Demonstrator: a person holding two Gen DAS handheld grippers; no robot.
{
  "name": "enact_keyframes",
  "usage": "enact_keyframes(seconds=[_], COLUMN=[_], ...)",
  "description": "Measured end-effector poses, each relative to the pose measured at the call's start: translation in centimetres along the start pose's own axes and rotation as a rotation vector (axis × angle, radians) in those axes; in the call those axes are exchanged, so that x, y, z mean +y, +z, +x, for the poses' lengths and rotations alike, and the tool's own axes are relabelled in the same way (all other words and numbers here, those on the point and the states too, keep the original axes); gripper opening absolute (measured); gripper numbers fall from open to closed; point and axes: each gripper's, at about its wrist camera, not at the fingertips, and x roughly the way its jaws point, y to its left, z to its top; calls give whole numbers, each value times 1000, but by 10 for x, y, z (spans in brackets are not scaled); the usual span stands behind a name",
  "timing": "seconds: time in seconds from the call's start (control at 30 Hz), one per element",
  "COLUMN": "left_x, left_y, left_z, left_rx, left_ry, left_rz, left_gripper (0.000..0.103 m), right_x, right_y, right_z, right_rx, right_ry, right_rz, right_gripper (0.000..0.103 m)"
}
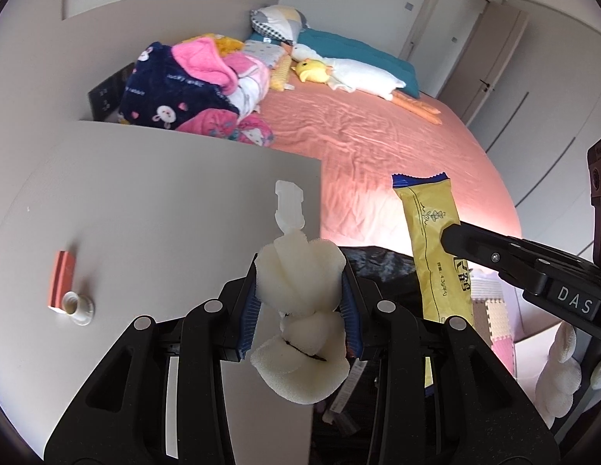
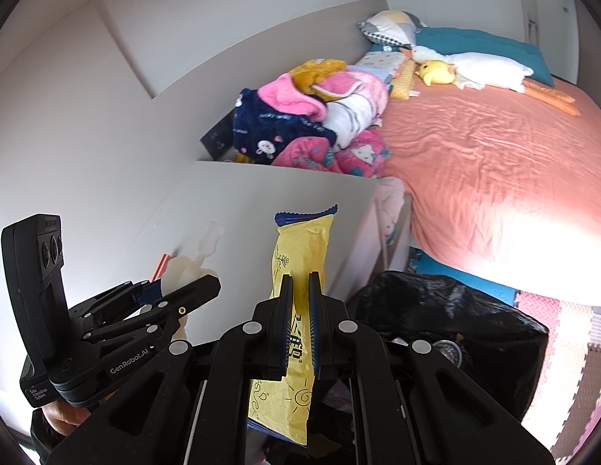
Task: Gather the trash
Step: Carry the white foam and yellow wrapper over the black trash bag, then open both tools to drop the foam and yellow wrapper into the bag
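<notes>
Left tongs (image 1: pixel 300 290): my jaws clamp a knotted wad of white foam (image 1: pixel 300 310), with a clear plastic piece (image 1: pixel 288 209) sticking out at 12 o'clock.
Right tongs (image 2: pixel 300 286): my jaws are pinched nearly together on a yellow snack wrapper (image 2: pixel 296 255), blue-edged, standing upright.
Black trash bag (image 2: pixel 448 317): at 4 o'clock of the wrapper, beside the bed (image 2: pixel 494 178).
Grey table (image 1: pixel 145 209): beneath my left tongs; an orange box (image 1: pixel 62 277) and a white bottle cap (image 1: pixel 77 304) touch at 9 o'clock.
</notes>
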Motion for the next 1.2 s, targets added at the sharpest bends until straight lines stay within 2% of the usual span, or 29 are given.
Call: enact_keyframes(seconds=[0.33,0.63,0.7,0.73,0.77,0.8,0.83,0.87,1.0,1.2], left_x=[-42,-73,-77,-80,-82,-84,-85,-86,-83,-83], left_y=[5,2,-1,-4,-7,-11,-13,-15,-23,-21], left_z=[14,29,33,37,42,45,48,50,55,54], left_rx=[19,66,99,133,167,178,187,195,209,200], left_ry=[-75,-149,-197,-224,-237,-236,-228,-219,-226,-205], left_rz=[68,112,110,109,103,102,101,97,62,80], left_gripper=[36,37,46,72,97,97,97,97,97,97], right_x=[-41,-74,-83,-88,-93,-97,-102,-104,-116,-119], right_y=[-1,-9,-11,-12,-14,-16,-18,-21,-25,-27], right_z=[-31,-60,-64,-68,-72,-76,-82,-85,-92,-92], right_rx=[-59,-96,-78,-70,-70,-80,-105,-120,-137,-143], right_ry=[-44,-97,-86,-81,-106,-123,-146,-163,-187,-190], right_rz=[69,121,125,128,143,153,166,174,213,214], right_gripper=[9,9,9,10,23,49,59,63,63,63])
